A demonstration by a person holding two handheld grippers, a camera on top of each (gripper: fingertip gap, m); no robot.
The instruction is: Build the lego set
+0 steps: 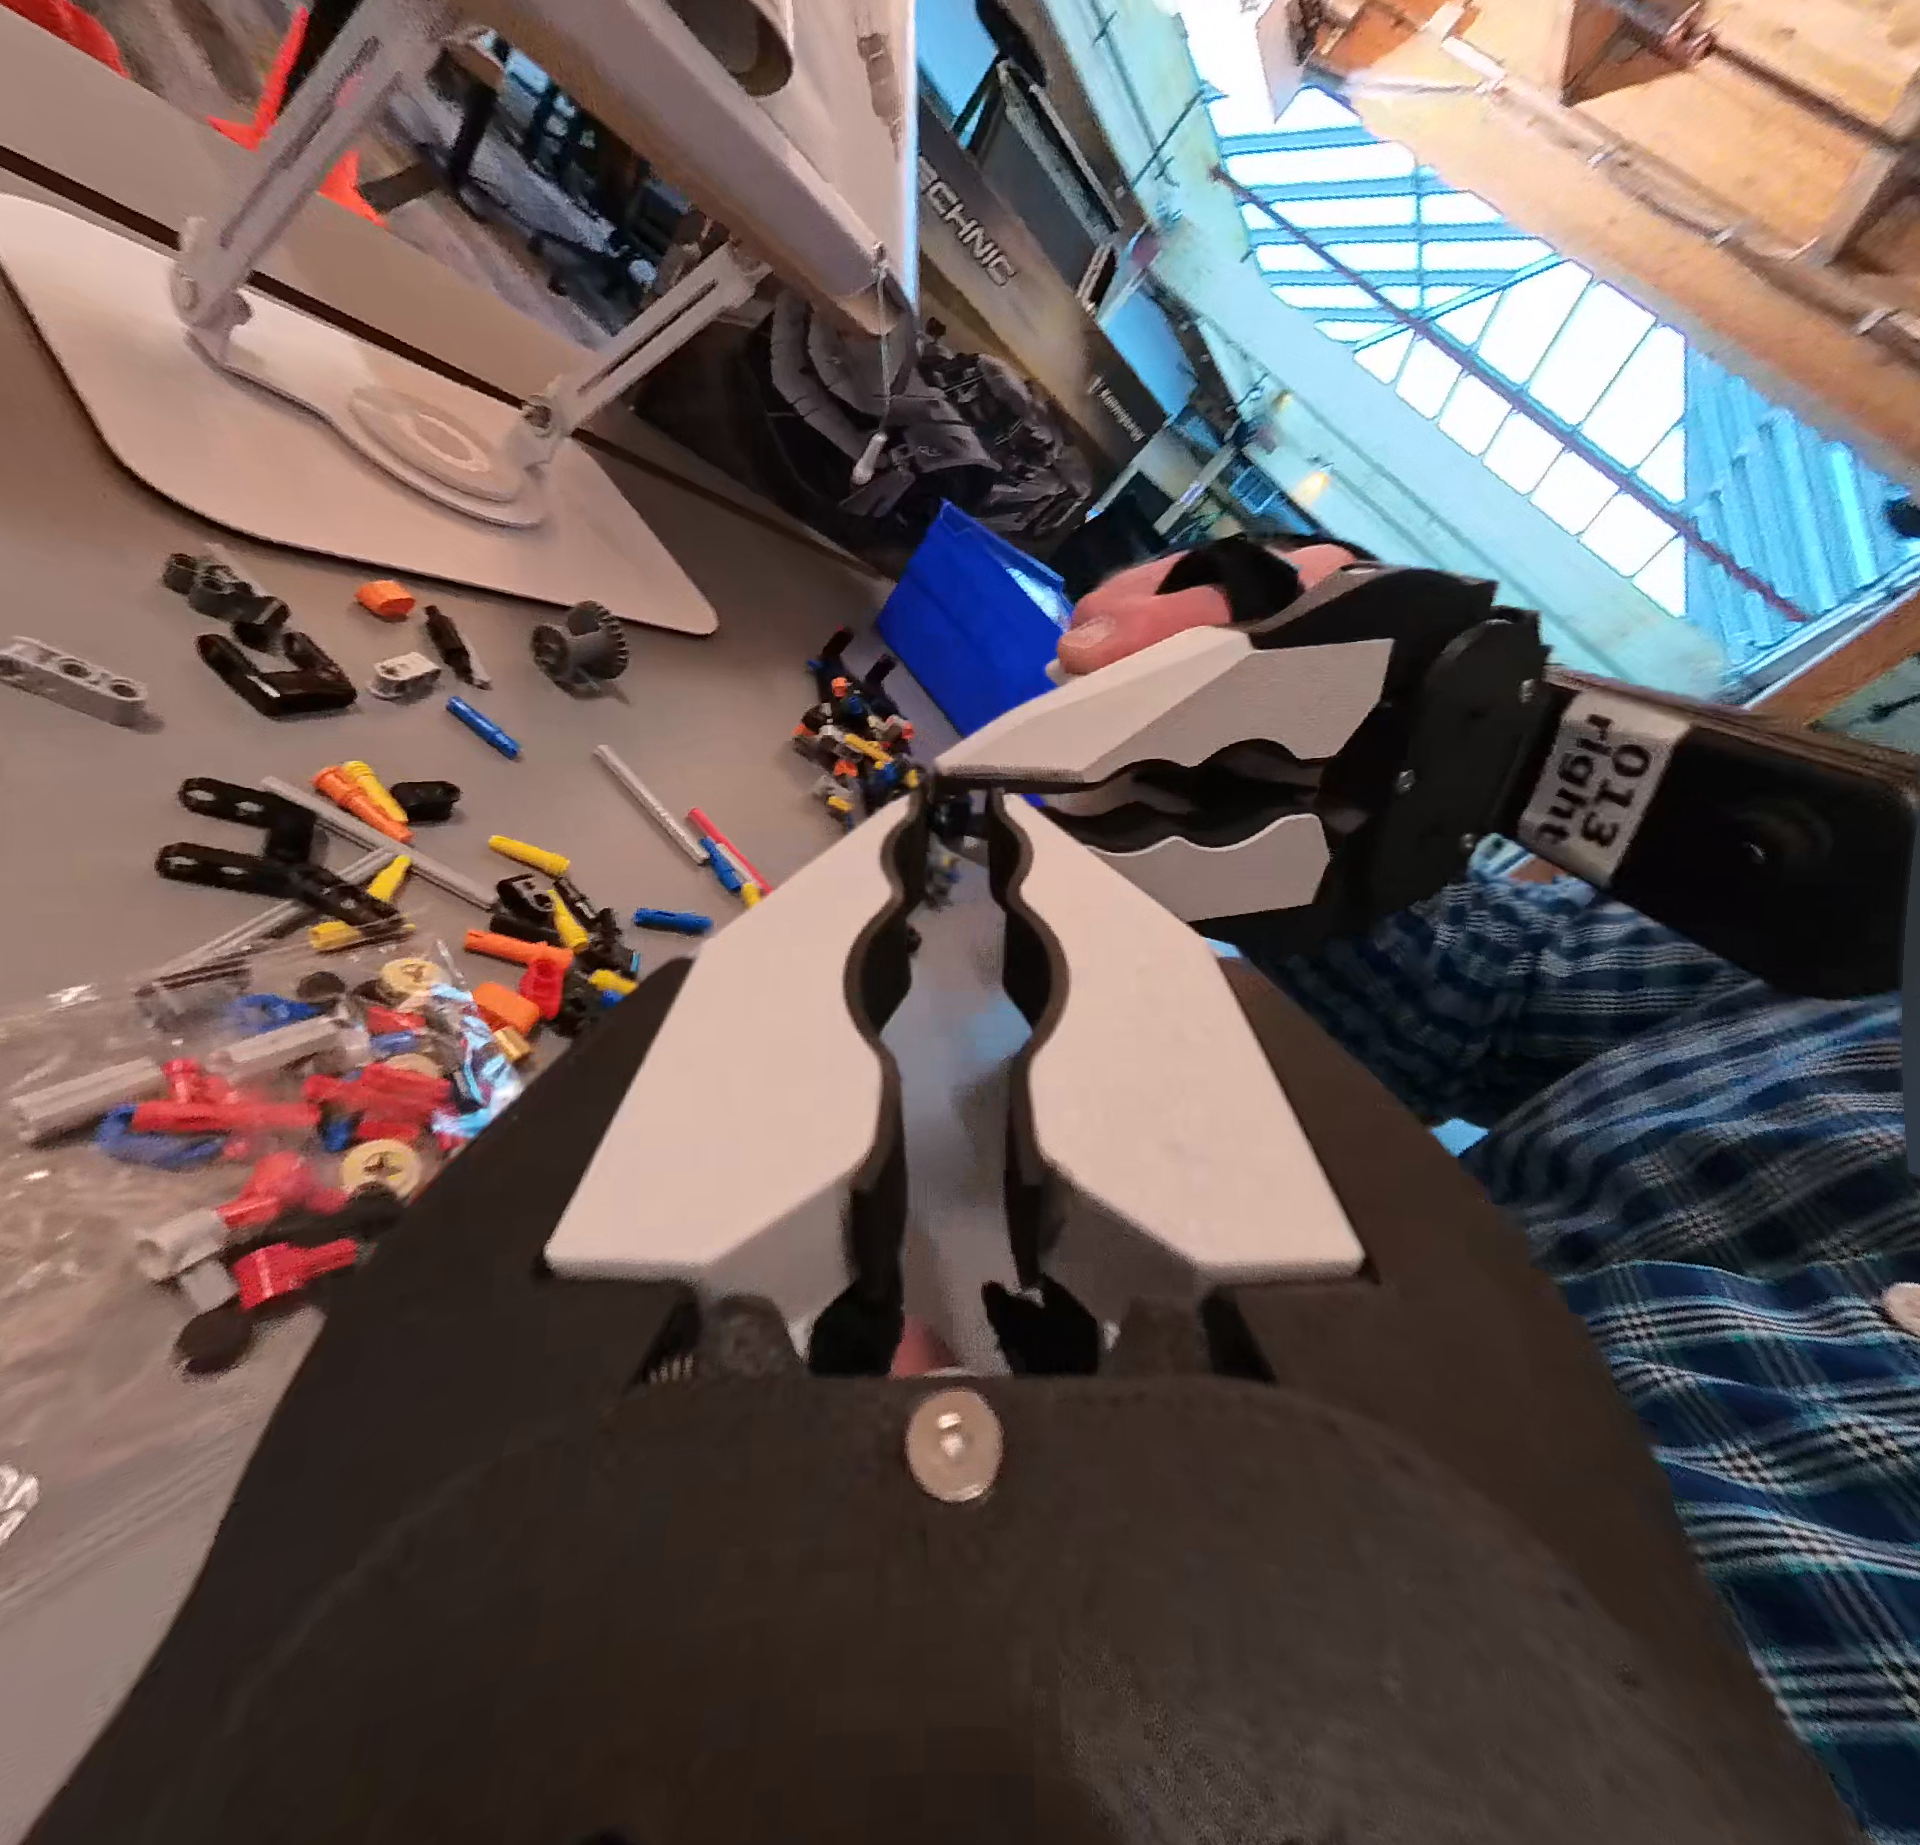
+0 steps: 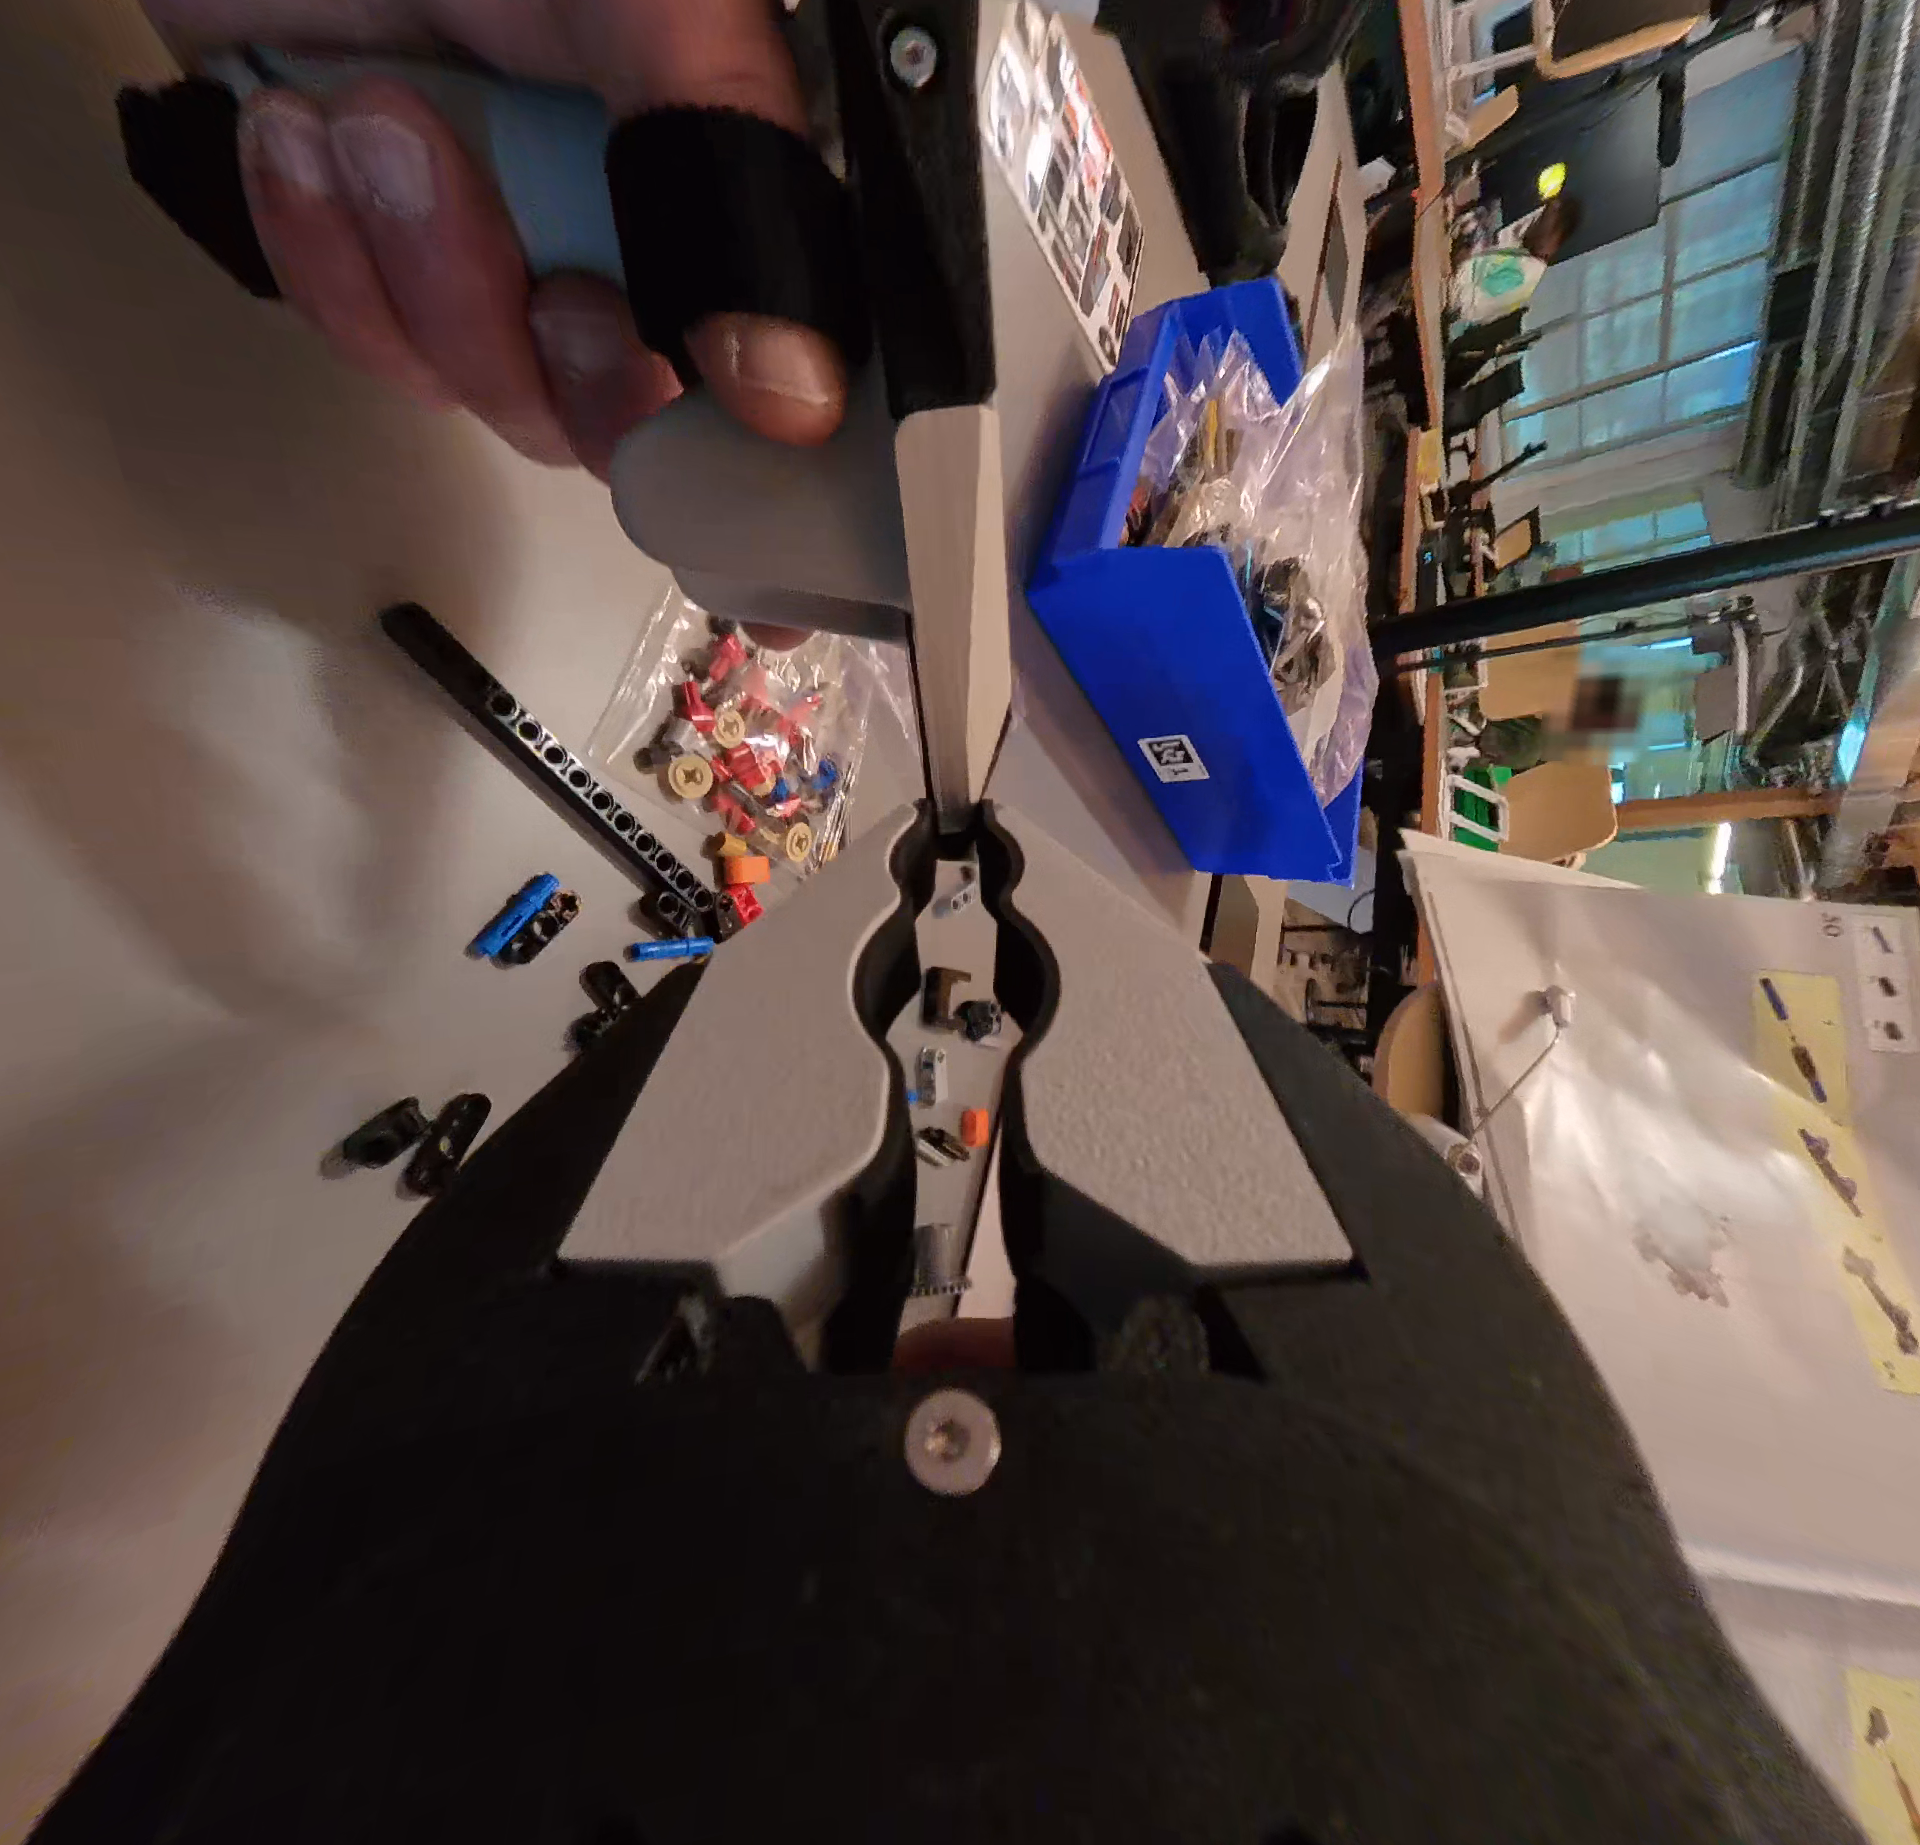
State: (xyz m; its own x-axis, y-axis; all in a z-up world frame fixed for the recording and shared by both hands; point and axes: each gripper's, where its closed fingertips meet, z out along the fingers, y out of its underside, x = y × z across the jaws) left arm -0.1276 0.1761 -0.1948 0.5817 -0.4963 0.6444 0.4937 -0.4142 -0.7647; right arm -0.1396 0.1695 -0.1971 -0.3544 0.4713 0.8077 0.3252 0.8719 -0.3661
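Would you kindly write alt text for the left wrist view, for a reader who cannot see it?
The grey-fingered left gripper meets the tip of the grey-fingered right gripper above a grey table. Loose multicoloured plastic lego pieces lie scattered on it, a clear bag of red and blue parts nearest, a blue plastic bin behind.

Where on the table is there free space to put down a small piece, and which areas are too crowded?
Bare grey table shows between the white mat under the booklet stand and the loose black pieces. In the right wrist view, the stretch left of the long black beam is bare too. Crowded: around the clear bag of parts and beside the blue bin.
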